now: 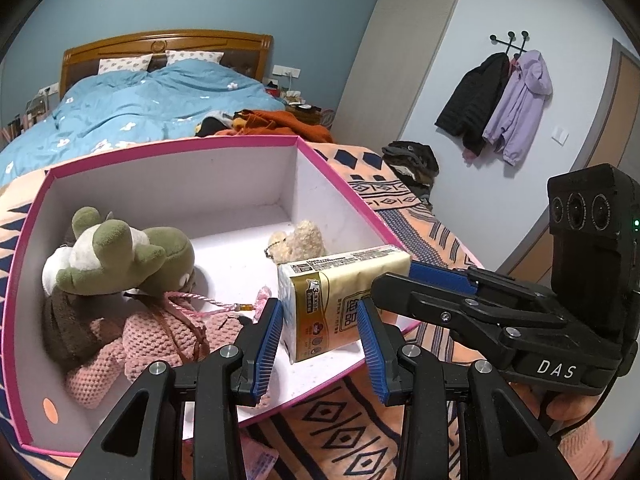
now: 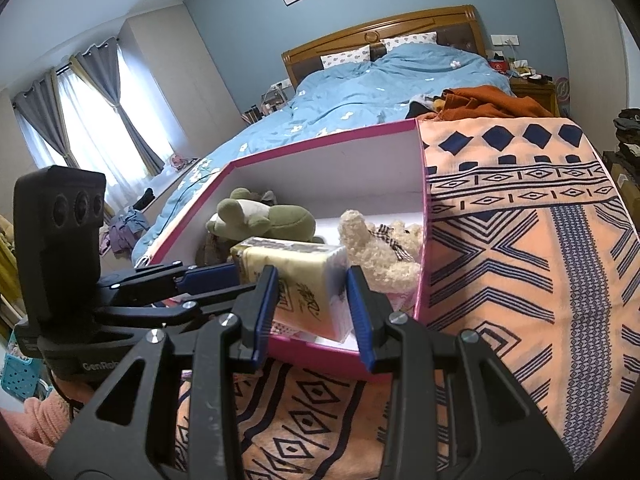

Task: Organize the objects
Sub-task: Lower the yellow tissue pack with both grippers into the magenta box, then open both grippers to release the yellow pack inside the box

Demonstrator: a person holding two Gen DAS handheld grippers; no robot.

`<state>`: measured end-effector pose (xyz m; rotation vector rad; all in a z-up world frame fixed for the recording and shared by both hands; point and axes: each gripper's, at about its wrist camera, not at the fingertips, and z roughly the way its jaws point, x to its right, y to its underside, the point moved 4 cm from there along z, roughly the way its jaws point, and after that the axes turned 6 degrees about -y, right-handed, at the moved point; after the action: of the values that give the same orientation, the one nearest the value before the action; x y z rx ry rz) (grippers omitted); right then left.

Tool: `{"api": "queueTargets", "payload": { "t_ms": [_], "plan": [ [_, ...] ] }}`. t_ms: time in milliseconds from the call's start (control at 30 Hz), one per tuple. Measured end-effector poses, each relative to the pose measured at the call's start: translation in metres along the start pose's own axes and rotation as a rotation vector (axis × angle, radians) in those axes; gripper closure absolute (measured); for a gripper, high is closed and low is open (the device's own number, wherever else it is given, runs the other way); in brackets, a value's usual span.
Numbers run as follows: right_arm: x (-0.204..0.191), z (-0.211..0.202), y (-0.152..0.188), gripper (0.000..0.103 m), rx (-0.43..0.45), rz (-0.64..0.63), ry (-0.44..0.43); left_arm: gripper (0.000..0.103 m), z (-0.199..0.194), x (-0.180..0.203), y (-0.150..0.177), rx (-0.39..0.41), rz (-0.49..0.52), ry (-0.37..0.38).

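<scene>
A yellow-and-white tissue pack [image 1: 344, 280] [image 2: 296, 256] hangs over the front of an open pink-rimmed box [image 1: 172, 148] [image 2: 320, 136]. My left gripper [image 1: 319, 302] [image 2: 240, 278] is shut on one end of the pack, its blue pads pressing both sides. My right gripper [image 1: 394, 276] [image 2: 312, 271] is shut on the other end. Inside the box lie a green frog plush [image 1: 120, 252] [image 2: 264, 216], a beige teddy bear [image 1: 298, 240] [image 2: 376, 248] and a pink knitted piece [image 1: 160, 336].
The box rests on an orange patterned blanket [image 2: 520, 240] at the foot of a bed with a blue duvet [image 1: 140, 108]. Rust-coloured clothes [image 1: 280, 120] lie behind the box. Jackets [image 1: 500, 100] hang on the wall at right.
</scene>
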<state>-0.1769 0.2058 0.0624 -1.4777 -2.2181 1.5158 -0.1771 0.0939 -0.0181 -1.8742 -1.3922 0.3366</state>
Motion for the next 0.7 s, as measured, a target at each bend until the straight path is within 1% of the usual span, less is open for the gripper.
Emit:
{"api": "queueTargets", "payload": {
  "t_ms": [500,700],
  "plan": [
    [0.004,0.013,0.002,0.065,-0.035,-0.008,0.043,0.065,0.017,-0.009,0.001,-0.041,-0.024,-0.01],
    [0.001,0.019,0.001,0.065,-0.042,-0.038,0.076,0.065,0.025,-0.015,0.003,-0.059,-0.035,-0.023]
  ]
}}
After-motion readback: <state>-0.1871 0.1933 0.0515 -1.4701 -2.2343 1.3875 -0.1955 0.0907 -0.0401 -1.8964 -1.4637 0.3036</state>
